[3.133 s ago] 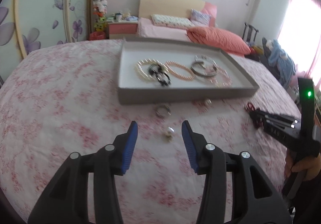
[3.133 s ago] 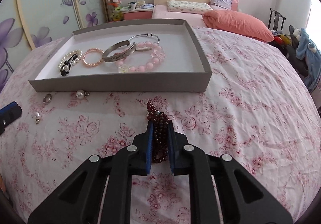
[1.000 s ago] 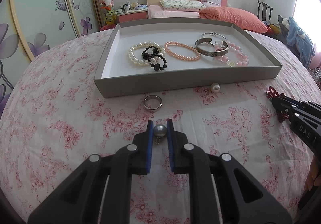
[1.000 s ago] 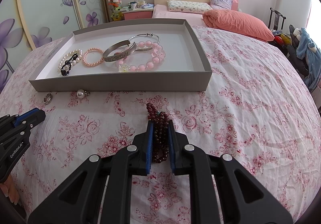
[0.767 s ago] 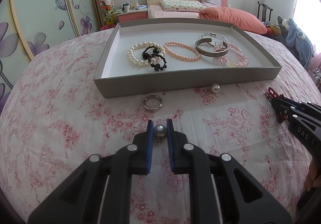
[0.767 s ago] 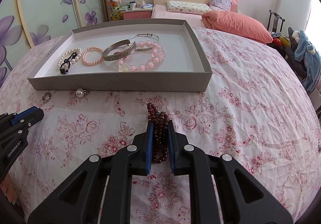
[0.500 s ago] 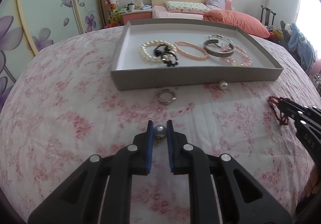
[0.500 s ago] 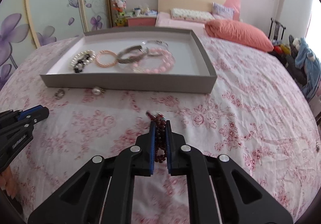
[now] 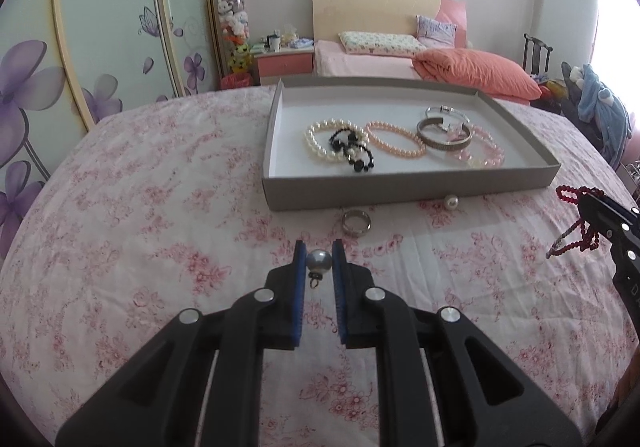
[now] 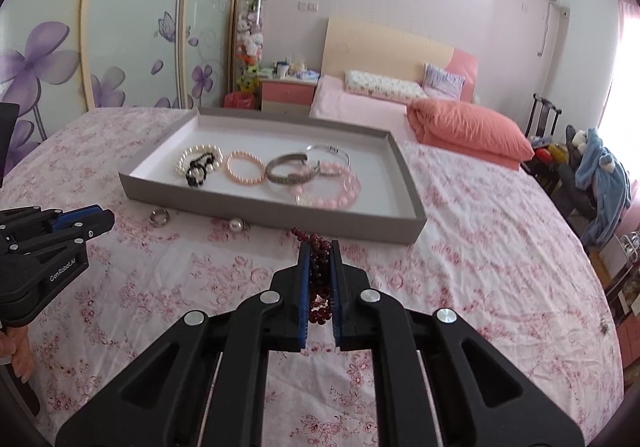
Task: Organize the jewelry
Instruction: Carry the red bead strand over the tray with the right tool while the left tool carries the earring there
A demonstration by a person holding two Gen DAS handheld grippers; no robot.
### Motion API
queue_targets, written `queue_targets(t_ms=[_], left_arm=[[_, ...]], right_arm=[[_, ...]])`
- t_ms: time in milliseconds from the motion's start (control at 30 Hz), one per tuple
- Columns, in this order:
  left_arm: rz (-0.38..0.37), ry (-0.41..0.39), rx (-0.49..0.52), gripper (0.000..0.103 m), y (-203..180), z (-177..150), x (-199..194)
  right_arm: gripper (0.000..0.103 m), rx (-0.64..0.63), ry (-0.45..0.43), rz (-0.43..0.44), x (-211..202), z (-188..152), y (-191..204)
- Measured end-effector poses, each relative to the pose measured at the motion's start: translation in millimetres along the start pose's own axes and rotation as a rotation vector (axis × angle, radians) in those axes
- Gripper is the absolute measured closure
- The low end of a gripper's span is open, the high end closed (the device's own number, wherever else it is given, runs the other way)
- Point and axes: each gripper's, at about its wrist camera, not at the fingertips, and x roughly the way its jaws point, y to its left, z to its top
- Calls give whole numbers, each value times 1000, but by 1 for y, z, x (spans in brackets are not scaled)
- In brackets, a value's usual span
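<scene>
My left gripper [image 9: 319, 260] is shut on a grey pearl earring [image 9: 319, 261], held above the flowered bedspread. My right gripper [image 10: 319, 261] is shut on a dark red bead bracelet [image 10: 319, 269], which hangs in loops in the left wrist view [image 9: 576, 219]. Ahead stands a shallow grey tray [image 9: 400, 189] [image 10: 264, 213] holding several bracelets: white pearl, black bead, pink pearl, silver bangles, pink bead. A silver ring [image 9: 356, 223] [image 10: 160, 217] and a white pearl [image 9: 451, 202] [image 10: 236, 225] lie on the bedspread just before the tray's front wall.
The pink flowered bedspread [image 9: 140, 227] spreads wide on all sides of the tray. Behind it are a second bed with an orange pillow [image 9: 476, 75], a pink nightstand [image 9: 284, 65] and flower-painted wardrobe doors [image 9: 100, 47]. A chair with clothes [image 10: 596, 171] stands at right.
Both grippers have risen off the bedspread with their pieces: the earring and the red bracelet now hang above it. The tray looks farther off and lower in both views.
</scene>
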Motion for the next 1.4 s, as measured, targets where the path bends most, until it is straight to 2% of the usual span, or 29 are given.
queue_targets(t_ms=[433, 533, 733, 867, 1167, 1400], left_arm=[[-6, -79, 25, 89, -12, 8, -18], [-23, -125, 13, 89, -11, 14, -26], [-51, -275, -8, 89, -11, 33, -52], [-64, -345, 1, 89, -17, 45, -60], [-72, -380, 8, 89, -25, 65, -48], [-79, -377, 5, 89, -22, 82, -24]], right_arm=[[93, -2, -81, -19, -16, 7, -3], [93, 18, -147, -18, -26, 14, -7], [93, 113, -345, 34, -51, 36, -28], [93, 145, -421, 59, -54, 47, -36], [93, 186, -449, 80, -30, 63, -35], [93, 197, -420, 90, -6, 71, -33]])
